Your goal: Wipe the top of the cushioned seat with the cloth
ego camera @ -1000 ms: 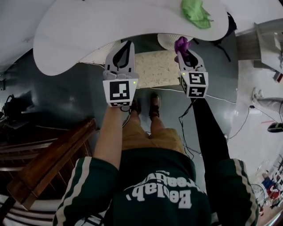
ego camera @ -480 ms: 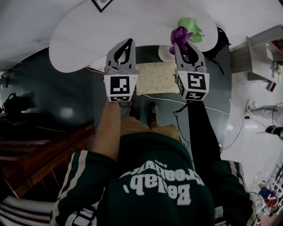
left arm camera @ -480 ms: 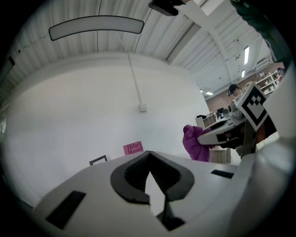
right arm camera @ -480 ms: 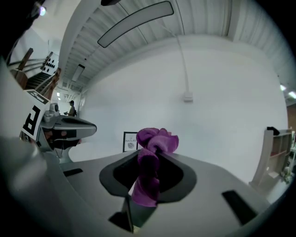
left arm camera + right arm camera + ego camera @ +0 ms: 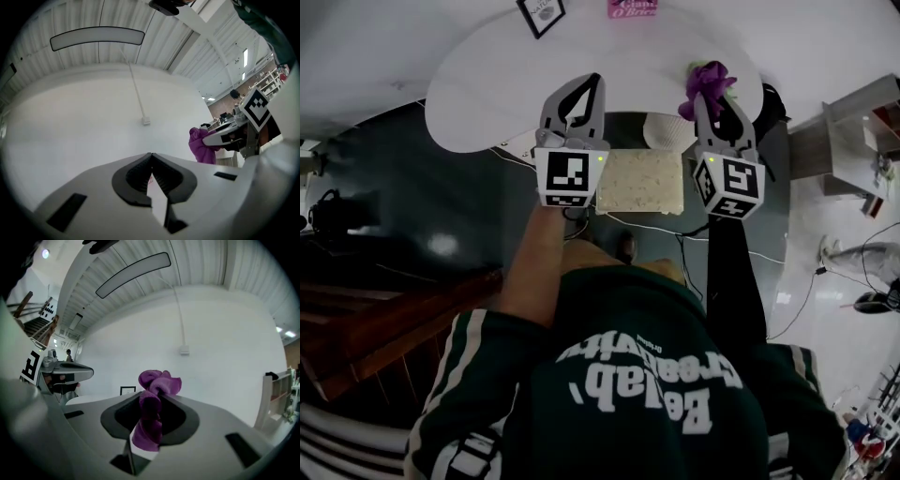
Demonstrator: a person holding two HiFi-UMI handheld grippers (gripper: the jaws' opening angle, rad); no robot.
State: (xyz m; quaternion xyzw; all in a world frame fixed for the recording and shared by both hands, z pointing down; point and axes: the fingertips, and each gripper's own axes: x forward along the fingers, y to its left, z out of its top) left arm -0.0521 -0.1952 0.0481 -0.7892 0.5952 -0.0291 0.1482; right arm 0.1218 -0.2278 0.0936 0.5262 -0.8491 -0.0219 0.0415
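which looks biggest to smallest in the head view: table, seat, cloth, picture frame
1. table, by far the largest
2. seat
3. cloth and frame look about alike. The cloth is raised nearer the camera and the frame is cut by the picture's top edge, so no ranking between them.

Prob. lab/workshop space: loose cables [image 5: 649, 225] on floor [image 5: 394, 187], white table [image 5: 487, 84] (strip-lit corrugated ceiling [image 5: 201, 263])

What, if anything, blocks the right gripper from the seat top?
Likely nothing, so probably yes: the right gripper, shut on the cloth, is raised just right of the seat, whose top looks bare, and nothing shows between them.
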